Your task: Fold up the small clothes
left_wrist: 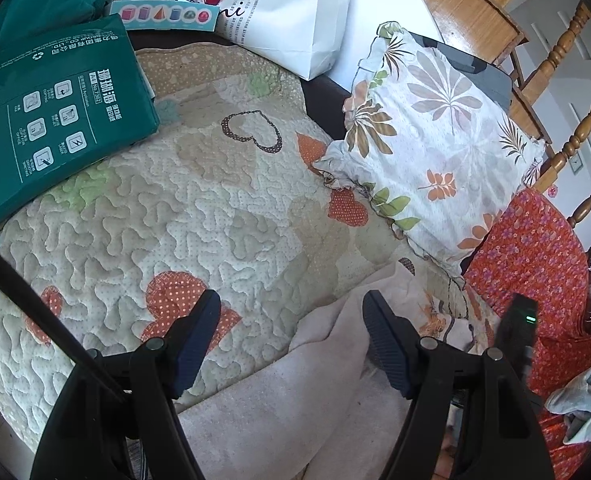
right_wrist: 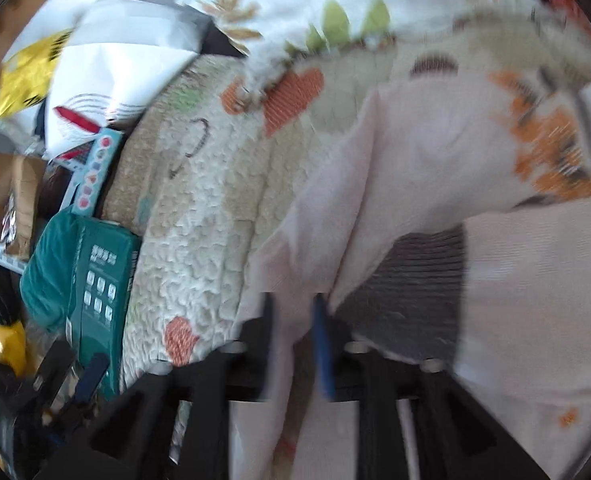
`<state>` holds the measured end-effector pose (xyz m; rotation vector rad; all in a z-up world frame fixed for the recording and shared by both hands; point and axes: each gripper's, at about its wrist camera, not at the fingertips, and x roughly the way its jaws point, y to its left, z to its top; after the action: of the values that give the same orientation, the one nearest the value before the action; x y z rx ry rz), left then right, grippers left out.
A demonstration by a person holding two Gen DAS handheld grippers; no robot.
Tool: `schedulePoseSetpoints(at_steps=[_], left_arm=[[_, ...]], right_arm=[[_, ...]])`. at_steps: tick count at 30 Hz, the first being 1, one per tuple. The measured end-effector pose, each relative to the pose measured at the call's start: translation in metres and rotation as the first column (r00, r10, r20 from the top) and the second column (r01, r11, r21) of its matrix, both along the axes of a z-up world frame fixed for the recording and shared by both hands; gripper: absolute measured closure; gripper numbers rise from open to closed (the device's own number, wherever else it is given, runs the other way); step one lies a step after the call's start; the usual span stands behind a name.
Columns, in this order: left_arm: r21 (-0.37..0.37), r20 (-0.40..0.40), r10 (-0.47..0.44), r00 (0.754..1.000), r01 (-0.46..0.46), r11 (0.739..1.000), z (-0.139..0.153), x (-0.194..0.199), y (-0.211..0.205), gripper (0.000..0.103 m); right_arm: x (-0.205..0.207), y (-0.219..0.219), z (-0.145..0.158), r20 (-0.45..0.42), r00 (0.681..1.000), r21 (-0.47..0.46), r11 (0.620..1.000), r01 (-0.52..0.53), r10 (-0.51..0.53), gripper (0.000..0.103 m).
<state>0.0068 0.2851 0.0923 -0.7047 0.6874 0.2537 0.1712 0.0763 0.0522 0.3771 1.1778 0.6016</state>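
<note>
The left gripper (left_wrist: 291, 316) hangs wide open over the quilted heart-print cover (left_wrist: 215, 200), pale pink garment (left_wrist: 295, 400) below it. Only the blurred right-wrist view shows the right gripper (right_wrist: 293, 316) pinching that garment's (right_wrist: 415, 152) fold, orange print up; the leaf-print pillow (left_wrist: 435, 132) is sharp only from the left.

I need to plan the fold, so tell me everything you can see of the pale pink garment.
The pale pink garment is soft, thin-looking fabric, plain except for an orange and dark print on one part. It lies rumpled and partly doubled over on the quilted heart-pattern cover, its edge between the open left gripper fingers. The right gripper is shut on a bunched fold of it; that view is blurred.
</note>
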Motion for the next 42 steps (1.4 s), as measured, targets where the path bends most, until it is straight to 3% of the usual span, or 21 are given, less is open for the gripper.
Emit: schedulePoseSetpoints(at_steps=[3,8,16,25,29,37,40,42], left_arm=[[-0.010,-0.009,0.014,1.000,-0.014,1.000,-0.003,-0.003,0.000,0.030],[-0.012,-0.014,0.034,0.999,-0.034,0.999,-0.005,-0.012,-0.001,0.030],[0.045,-0.026,0.069,0.997,-0.067,0.997,-0.003,-0.030,0.000,0.030],[0.070,-0.043,0.142,0.989,-0.139,0.988,-0.003,-0.053,0.024,0.028],[0.106,-0.038,0.200,0.979,-0.195,0.975,0.000,-0.064,0.038,0.028],[0.137,0.011,0.337,0.942,-0.335,0.932,0.015,-0.099,0.071,0.027],[0.141,0.029,0.382,0.924,-0.382,0.913,0.019,-0.111,0.082,0.027],[0.135,0.041,0.410,0.911,-0.412,0.901,0.021,-0.119,0.088,0.027]], right_arm=[[-0.020,-0.019,0.021,0.084,0.996,-0.053,0.999,-0.003,0.007,0.061],[-0.055,-0.052,0.028,0.108,0.994,-0.064,0.998,-0.011,0.018,0.061],[-0.105,-0.080,0.007,0.093,0.995,-0.070,0.997,-0.028,0.035,0.061],[-0.118,-0.079,-0.036,-0.027,0.998,-0.051,0.997,-0.056,0.054,0.061],[-0.123,-0.078,-0.036,-0.024,0.997,-0.018,0.997,-0.072,0.071,0.061],[-0.142,-0.037,-0.008,0.057,0.979,0.027,0.980,-0.195,0.194,0.061],[-0.161,-0.006,0.002,0.116,0.954,-0.007,0.961,-0.276,0.275,0.059],[-0.179,0.017,0.009,0.179,0.917,-0.061,0.935,-0.351,0.356,0.052]])
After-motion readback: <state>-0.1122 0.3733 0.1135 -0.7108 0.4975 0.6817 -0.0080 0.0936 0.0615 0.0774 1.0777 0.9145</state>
